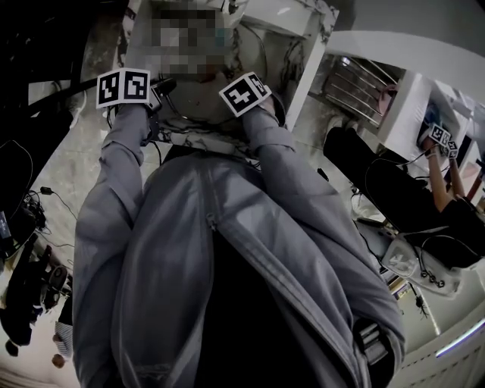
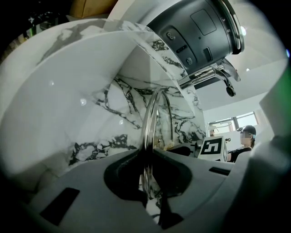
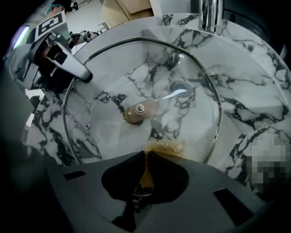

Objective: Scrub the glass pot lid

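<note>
The glass pot lid (image 3: 136,86) has a metal rim and a brown knob (image 3: 138,110). It is held over the white marble sink (image 3: 254,68). My left gripper (image 2: 150,175) is shut on the lid's rim (image 2: 149,127), which stands edge-on between the jaws. My right gripper (image 3: 146,157) is shut on a tan scrub pad (image 3: 164,146). The pad lies against the glass below the knob. In the head view only the marker cubes of the left gripper (image 1: 123,87) and the right gripper (image 1: 245,93) show; the jaws and lid are hidden beyond them.
A chrome tap lever (image 3: 68,61) overhangs the sink's left side and a chrome pipe (image 3: 209,13) rises at the back. The drain (image 3: 179,86) shows through the glass. Another person (image 1: 424,204) sits at the right. Cables and gear (image 1: 30,280) lie on the floor.
</note>
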The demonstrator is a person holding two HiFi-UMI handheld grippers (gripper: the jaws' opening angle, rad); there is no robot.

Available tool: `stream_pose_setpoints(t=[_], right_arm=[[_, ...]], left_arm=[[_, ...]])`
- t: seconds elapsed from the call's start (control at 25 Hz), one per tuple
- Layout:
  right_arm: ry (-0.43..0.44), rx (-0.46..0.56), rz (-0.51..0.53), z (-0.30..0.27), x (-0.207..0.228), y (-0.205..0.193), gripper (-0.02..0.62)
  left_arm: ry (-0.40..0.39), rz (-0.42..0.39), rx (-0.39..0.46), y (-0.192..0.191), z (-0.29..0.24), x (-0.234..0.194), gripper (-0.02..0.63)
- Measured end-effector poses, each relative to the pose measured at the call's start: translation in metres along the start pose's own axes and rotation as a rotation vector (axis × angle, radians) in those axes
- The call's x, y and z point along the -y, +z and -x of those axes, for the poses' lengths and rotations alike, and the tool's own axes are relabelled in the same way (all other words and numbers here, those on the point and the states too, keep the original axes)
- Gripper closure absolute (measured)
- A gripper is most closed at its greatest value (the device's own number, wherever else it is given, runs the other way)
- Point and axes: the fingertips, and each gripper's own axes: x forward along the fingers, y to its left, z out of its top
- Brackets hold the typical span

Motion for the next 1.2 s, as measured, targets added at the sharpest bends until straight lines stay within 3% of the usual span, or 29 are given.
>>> stream_pose_setpoints(t=[0.32, 0.48, 0.6, 0.8, 0.96, 1.2], right_arm=[[0.136, -0.103, 0.046, 0.002, -0.04, -0.029, 0.551], [0.238, -0.069, -0.008, 0.006, -0.062, -0.029, 0.551], [0.307, 0.033, -0.063, 0.022, -0.076, -0.018, 0.551], [0.214, 0.179, -0.015, 0.067, -0.077, -0.009, 0.551], [0.166, 0.296, -0.071, 0.095, -0.073, -0.005, 0.551], [0.107, 0.386, -0.127, 0.122, -0.069, -0.013, 0.551]], left_arm=[[-0.002, -0.015, -0.006, 0.0, 0.0, 0.001, 0.568], [-0.008, -0.012, -0.008, -0.006, 0.001, 0.002, 0.568], [-0.011, -0.017, -0.009, -0.009, 0.002, 0.003, 0.568], [-0.041, -0.022, -0.002, -0.012, 0.004, 0.012, 0.566], [-0.066, -0.034, 0.027, -0.013, 0.009, 0.024, 0.566], [-0.059, -0.094, 0.127, -0.012, 0.027, 0.045, 0.563]])
